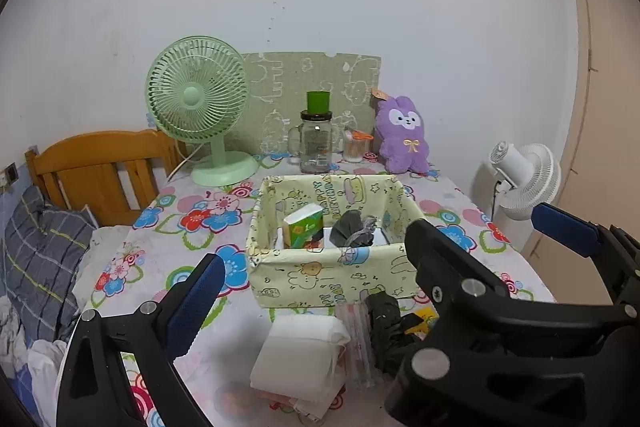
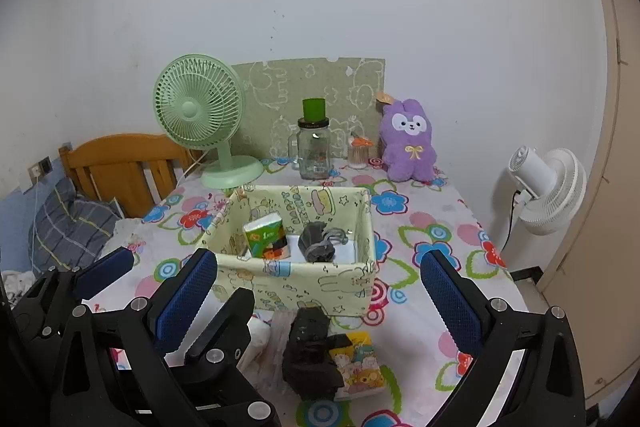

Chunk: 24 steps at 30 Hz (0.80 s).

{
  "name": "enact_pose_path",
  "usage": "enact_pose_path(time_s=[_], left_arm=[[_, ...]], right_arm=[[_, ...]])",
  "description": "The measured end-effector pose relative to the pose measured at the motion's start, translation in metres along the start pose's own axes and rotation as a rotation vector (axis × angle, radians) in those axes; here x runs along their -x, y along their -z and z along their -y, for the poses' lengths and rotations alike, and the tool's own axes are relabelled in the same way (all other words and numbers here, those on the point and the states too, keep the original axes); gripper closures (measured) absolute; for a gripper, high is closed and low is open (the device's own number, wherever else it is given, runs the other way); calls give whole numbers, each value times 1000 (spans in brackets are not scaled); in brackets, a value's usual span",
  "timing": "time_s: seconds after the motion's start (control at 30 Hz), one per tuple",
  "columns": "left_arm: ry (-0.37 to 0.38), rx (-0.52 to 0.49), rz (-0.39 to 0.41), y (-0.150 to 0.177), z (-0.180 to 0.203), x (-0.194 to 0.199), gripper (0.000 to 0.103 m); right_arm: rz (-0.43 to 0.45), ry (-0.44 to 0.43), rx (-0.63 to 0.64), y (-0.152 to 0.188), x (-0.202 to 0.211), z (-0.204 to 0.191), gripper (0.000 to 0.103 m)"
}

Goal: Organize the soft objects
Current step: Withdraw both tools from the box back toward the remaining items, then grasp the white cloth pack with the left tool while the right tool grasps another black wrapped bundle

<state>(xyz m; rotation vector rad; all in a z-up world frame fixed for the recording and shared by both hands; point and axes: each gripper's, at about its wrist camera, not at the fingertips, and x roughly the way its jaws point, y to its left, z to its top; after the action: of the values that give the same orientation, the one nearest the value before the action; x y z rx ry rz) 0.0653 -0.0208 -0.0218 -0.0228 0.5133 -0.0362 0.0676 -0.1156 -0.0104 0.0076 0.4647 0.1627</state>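
A pale yellow fabric basket [image 1: 320,273] [image 2: 296,285] stands mid-table. Inside it are a green tissue pack [image 1: 303,227] [image 2: 265,234] and rolled grey socks [image 1: 352,229] [image 2: 319,242]. In front of it lie a white tissue pack [image 1: 298,355], a clear wrapped item [image 1: 357,331], a black soft bundle [image 1: 384,327] [image 2: 310,351] and a yellow cartoon tissue pack [image 2: 358,367]. My left gripper [image 1: 312,303] is open and empty above these items. My right gripper [image 2: 320,303] is open and empty over the black bundle. The right gripper's fingers [image 1: 568,229] show at right in the left wrist view.
At the back stand a green fan [image 1: 200,111] [image 2: 200,115], a glass jar [image 1: 316,143] [image 2: 314,151], a toothpick holder [image 1: 356,147] and a purple plush [image 1: 402,137] [image 2: 408,143]. A bed with wooden headboard [image 1: 100,171] is left. A white fan [image 2: 548,183] is right.
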Motion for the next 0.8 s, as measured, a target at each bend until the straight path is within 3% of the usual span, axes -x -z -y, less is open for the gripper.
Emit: enact_pose_path(time_s=[0.13,0.8], left_arm=[[7,-8,-14,6,2,-1,7],[-17,5,-55,50,4,-23,7]], right_arm=[[-15,-16,-8,8,0,2,0],[-66,-25,-4,53,-24,6,6]])
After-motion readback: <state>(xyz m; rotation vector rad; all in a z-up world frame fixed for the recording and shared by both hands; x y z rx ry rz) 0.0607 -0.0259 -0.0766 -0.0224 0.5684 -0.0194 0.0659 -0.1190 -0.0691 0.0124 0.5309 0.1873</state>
